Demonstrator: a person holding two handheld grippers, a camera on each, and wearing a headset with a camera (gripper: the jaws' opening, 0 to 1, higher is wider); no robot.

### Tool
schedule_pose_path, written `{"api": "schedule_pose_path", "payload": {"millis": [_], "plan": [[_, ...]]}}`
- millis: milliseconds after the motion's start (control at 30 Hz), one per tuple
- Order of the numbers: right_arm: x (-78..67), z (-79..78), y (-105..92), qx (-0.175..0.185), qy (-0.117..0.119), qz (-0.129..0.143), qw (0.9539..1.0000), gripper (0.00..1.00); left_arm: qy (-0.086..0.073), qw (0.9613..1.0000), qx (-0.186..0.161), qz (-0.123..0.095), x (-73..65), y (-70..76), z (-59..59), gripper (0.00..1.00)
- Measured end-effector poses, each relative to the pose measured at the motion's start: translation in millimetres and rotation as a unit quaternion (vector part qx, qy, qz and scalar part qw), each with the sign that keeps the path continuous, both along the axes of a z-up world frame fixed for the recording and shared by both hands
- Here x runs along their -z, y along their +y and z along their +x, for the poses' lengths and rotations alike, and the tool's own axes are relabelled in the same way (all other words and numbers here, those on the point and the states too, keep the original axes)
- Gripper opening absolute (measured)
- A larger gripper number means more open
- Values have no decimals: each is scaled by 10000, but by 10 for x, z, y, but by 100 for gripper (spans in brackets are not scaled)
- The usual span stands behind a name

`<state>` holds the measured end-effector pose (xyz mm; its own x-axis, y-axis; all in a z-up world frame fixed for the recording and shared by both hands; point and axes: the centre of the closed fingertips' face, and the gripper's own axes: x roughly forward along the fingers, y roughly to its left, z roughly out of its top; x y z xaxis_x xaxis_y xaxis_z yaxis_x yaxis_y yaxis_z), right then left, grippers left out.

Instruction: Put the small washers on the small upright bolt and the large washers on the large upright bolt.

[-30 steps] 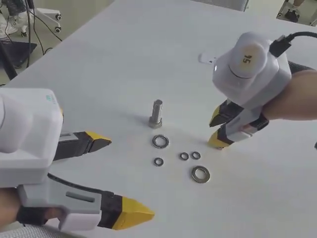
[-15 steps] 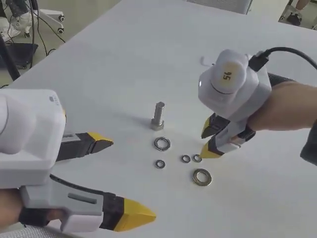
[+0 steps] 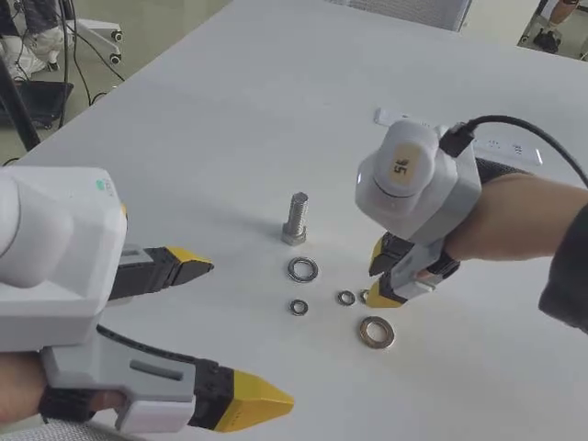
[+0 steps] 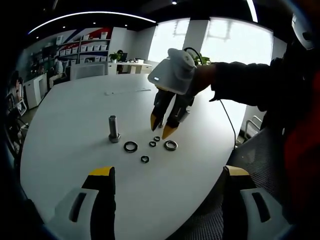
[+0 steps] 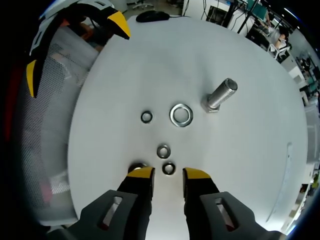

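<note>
We were at a pickup: our right gripper (image 3: 378,280) hovered, jaws narrowly apart and empty, over a small washer (image 5: 169,168) near the bolt (image 3: 295,219). Our left gripper (image 3: 246,333) gaped wide, empty. Next, probably: descend, straddle, pinch it.

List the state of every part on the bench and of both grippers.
bolt: upright, no washers on it.
large washers: two, loose, flat on the table.
small washers: three, loose, flat.
right gripper: open, empty, tips by a small washer.
left gripper: open wide, empty.
</note>
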<state>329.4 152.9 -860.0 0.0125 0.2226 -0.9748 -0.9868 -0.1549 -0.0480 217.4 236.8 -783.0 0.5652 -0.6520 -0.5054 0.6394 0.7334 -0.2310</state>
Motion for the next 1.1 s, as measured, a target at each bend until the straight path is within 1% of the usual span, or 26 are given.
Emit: {"api": "schedule_pose_path", "payload": {"millis": [167, 300, 400, 800, 967, 1100], "plan": [[50, -1, -1, 39, 31, -48, 10000, 24, -6, 10000, 7, -8, 0, -4, 1, 89], [95, 33, -27, 79, -13, -98, 9999, 23, -11, 10000, -5, -23, -4, -3, 4, 89], [115, 29, -39, 91, 3, -132, 9999, 22, -8, 10000, -3, -18, 0, -2, 2, 89], [170, 23, -31, 143, 33, -123, 9998, 21, -12, 10000, -26, -36, 2, 2, 0, 88], [173, 23, -31, 160, 28, -119, 9998, 19, -18, 10000, -29, -41, 1, 1, -1, 88], [173, 1, -35, 251, 90, -108, 9996, 17, -15, 10000, -20, -43, 2, 0, -5, 88]]}}
